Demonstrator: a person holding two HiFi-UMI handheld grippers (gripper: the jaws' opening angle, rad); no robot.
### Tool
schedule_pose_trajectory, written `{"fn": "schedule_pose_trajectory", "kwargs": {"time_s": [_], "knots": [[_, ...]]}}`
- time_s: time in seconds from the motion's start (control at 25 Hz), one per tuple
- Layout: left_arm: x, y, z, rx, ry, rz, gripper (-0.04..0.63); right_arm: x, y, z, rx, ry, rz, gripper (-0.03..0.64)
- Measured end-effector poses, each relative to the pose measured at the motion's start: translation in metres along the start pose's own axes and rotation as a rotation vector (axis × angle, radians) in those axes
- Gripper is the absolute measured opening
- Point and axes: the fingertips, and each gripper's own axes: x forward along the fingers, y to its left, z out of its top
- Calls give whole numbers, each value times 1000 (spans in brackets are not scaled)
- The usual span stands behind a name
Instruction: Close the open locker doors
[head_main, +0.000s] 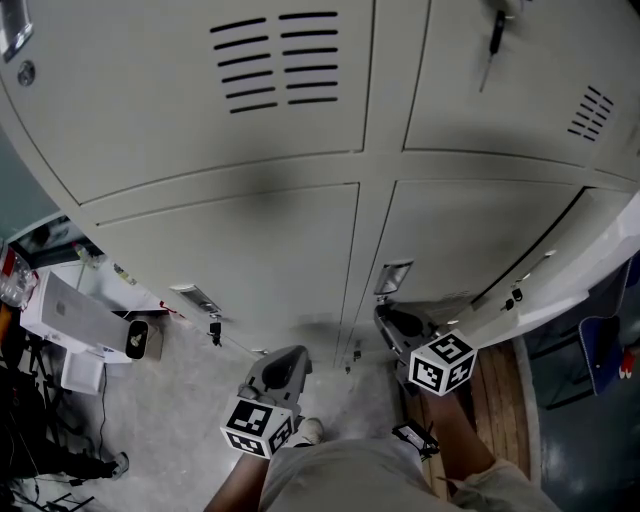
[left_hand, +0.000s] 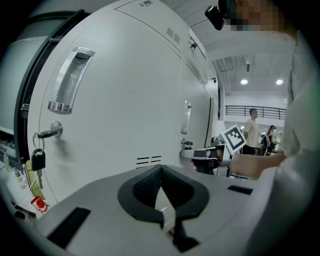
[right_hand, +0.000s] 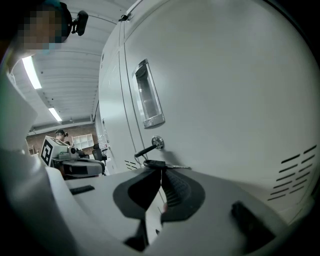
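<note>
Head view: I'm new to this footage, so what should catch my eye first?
A wall of grey lockers fills the view, with one open door jutting out at the lower right. Below, the left gripper and right gripper, each carrying a marker cube, point at them. A key hangs by the lock just beyond the right gripper's jaws.

pale grey locker door (head_main: 585, 272) at right, seemingly ajar.

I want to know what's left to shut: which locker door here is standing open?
The lower door at the far right: it stands swung out, a dark gap behind it, while the other doors look shut.
</note>
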Motion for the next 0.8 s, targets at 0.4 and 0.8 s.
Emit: {"fn": "schedule_pose_trajectory", "kwargs": {"time_s": [0.4,0.8], "knots": [[-3,-6,-1,2,4,-7,14,-4,4,-5,3,8,0,28],[-9,-19,-7,6,15,-17,14,-17,8,-18,14,21,-6,28]]}}
